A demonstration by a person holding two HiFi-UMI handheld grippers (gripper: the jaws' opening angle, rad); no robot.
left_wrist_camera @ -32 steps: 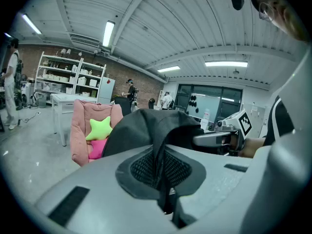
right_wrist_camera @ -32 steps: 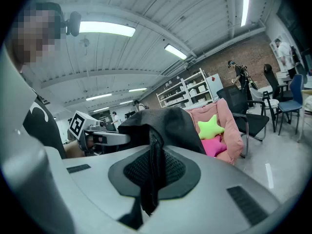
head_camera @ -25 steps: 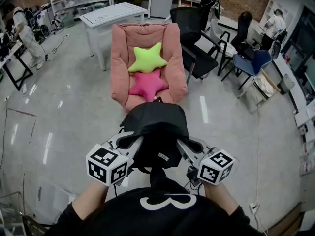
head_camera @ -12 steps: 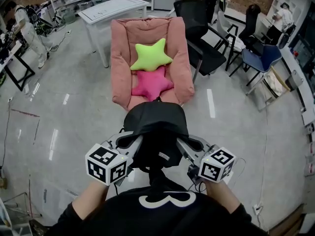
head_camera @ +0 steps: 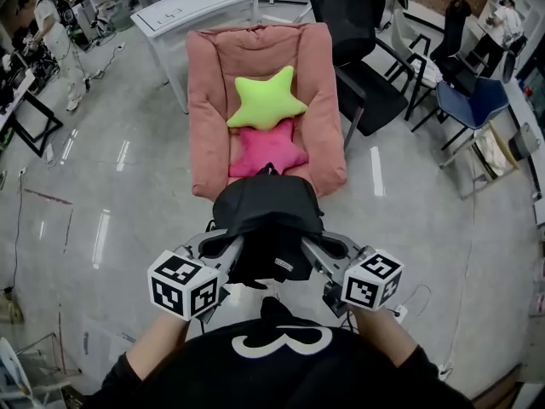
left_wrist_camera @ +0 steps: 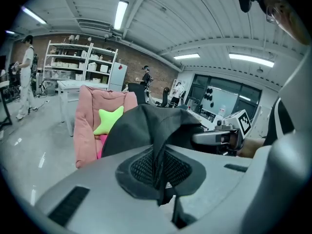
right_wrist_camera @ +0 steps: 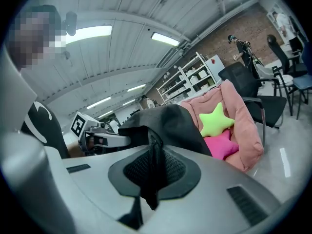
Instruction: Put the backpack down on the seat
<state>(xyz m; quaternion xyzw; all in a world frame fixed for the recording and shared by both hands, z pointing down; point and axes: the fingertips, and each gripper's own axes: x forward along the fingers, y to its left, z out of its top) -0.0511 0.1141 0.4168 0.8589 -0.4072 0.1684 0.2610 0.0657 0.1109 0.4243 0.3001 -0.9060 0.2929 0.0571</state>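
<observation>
**Black backpack (head_camera: pixel 268 216) gripped by two tongs in front of a pink seat (head_camera: pixel 204 100)**

Seen from the head, looking steeply down: the backpack hanging in the air close to the holder's chest, pinched on both sides. On one side, the left tongs (head_camera: pixel 223 244), shut tight on a fold of the pack's black fabric. In the left gripper view, that fold squeezed between the grey jaws, with dark mesh pads on either side of it. On the other side, the right tongs (head_camera: pixel 328 247), likewise clamped on a strip of the same black cloth. In the right gripper view, the strip standing upright between the pads, a short end dangling below. A marker cube (head_camera: pixel 186 284) at the rear of each tool and a bare forearm behind it.

Straight ahead, the soft pink seat on a glossy grey floor (head_camera: pixel 111 194). Top of the pack overlapping the seat's front edge in the head view, yet held up in front of it, not lying on the cushion.

On the seat, two star cushions, touching. A lime-green star cushion (head_camera: pixel 266 100) at the middle, toward the back. A magenta star cushion (head_camera: pixel 264 150) nearer the front edge, its lowest tip hidden behind the pack.

Beyond the seat's back edge, a white table (head_camera: pixel 192 7). Just off the seat's right edge, a black office chair (head_camera: pixel 362 66); farther right, a blue chair (head_camera: pixel 477 100). Far off to the left, a person (head_camera: pixel 51 24) standing.
</observation>
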